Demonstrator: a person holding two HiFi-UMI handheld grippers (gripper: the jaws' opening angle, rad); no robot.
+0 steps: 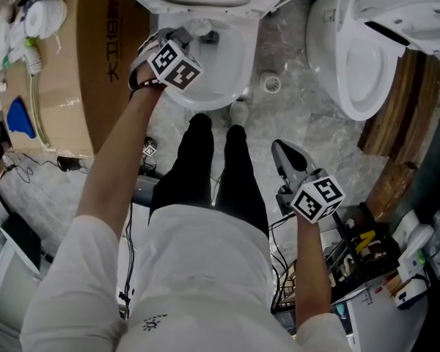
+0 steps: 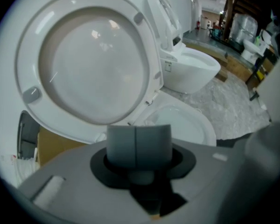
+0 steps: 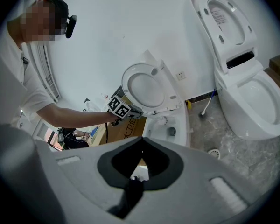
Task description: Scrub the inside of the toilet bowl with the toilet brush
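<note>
Hovering over toilet bowl (image 1: 231,68): left gripper (image 1: 196,32), clenched. Right gripper (image 1: 282,151) clenched, empty. Two toilets; second toilet (image 1: 352,57) rightward.

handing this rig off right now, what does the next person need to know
Left gripper: jaws shut with nothing between them, held over the toilet bowl beside the raised seat.
Right gripper: jaws shut, empty, low by the person's right leg and away from the bowl.
Toilet brush: what looks like it leans at the wall between this toilet and the second toilet. Neither gripper holds it.
Done: seat is up and the bowl is open.
Left: fetch the brush, probably with the right gripper since it is on that side, then scrub inside the bowl.
</note>
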